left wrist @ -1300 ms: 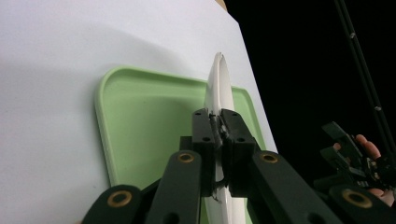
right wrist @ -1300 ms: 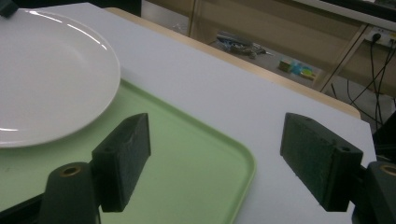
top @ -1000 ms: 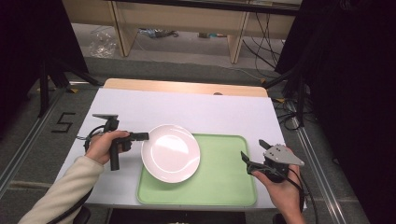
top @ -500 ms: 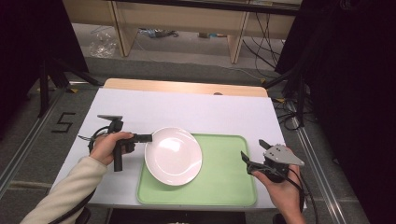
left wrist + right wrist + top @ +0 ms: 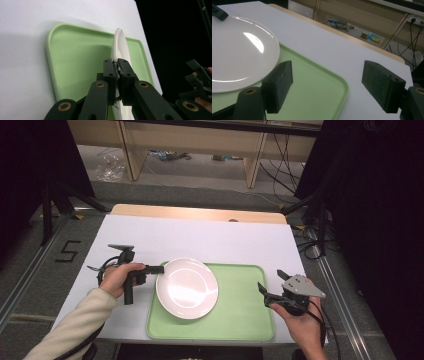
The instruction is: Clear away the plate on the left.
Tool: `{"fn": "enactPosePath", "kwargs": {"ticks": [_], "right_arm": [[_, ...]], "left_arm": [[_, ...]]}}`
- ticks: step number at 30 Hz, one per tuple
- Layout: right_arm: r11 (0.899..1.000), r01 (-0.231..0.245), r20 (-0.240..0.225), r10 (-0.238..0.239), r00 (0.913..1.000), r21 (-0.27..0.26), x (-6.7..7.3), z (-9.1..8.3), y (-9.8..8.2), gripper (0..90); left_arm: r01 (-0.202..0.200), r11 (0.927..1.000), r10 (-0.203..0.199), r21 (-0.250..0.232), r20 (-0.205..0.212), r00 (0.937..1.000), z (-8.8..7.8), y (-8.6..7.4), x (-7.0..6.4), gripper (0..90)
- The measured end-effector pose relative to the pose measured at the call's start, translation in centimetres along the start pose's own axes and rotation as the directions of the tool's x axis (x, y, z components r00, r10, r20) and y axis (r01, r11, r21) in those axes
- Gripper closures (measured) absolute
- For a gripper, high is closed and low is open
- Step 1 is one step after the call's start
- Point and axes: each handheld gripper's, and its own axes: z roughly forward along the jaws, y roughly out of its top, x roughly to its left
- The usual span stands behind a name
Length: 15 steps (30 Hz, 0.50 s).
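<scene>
Left gripper (image 5: pixel 159 268): clamped on plate (image 5: pixel 187 288) rim, for carrying over tray (image 5: pixel 240 325).
Right gripper (image 5: pixel 270 286): wide, empty, right of tray.

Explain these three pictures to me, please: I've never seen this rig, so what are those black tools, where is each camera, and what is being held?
There is no robot arm here. A person holds a hand tool with two black jaws in each hand. The high view looks down on the white table from the person's side. The other two cameras ride on the tools and look along their jaws.

On the table lies a green tray. The left gripper is shut on the rim of a white plate, which sits partly over the tray's left edge; the left gripper view shows the jaws pinching that rim. The right gripper hovers at the tray's right side with its jaws open and nothing between them, as the right gripper view shows.
</scene>
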Motion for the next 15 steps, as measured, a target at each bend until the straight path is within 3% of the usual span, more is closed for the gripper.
{"fn": "enactPosePath", "kwargs": {"ticks": [4, 5, 10, 11, 15], "right_arm": [[1.0, 0.005, 0.001, -0.005, 1.0, 0.001, -0.01, 0.02, -0.03, 25.6], [1.0, 0.004, 0.0, -0.004, 1.0, 0.001, 0.01, 0.01, -0.03, 25.6], [1.0, 0.001, 0.002, -0.001, 1.0, -0.005, 0.06, 0.09, -0.05, 25.6], [1.0, -0.007, -0.003, 0.007, 1.0, 0.001, 0.13, 0.07, -0.06, 25.6], [1.0, -0.011, -0.007, 0.011, 0.9999, 0.005, 0.16, 0.06, -0.06, 25.6]], "left_arm": [[-0.028, 0.9996, 0.028, 0.008, -0.031, 0.9991, 0.15, -0.07, 0.19, 86.2], [-0.084, 0.9963, 0.085, 0.018, -0.038, 0.9956, 0.24, 0.0, 0.58, 86.3], [-0.083, 0.9961, 0.084, 0.03, -0.057, 0.9948, 0.37, -0.08, 0.47, 86.5], [-0.111, 0.9932, 0.113, 0.035, -0.061, 0.9917, 0.4, -0.01, 0.66, 86.5], [-0.123, 0.9911, 0.127, 0.051, -0.088, 0.988, 0.58, -0.09, 0.84, 86.2]]}}
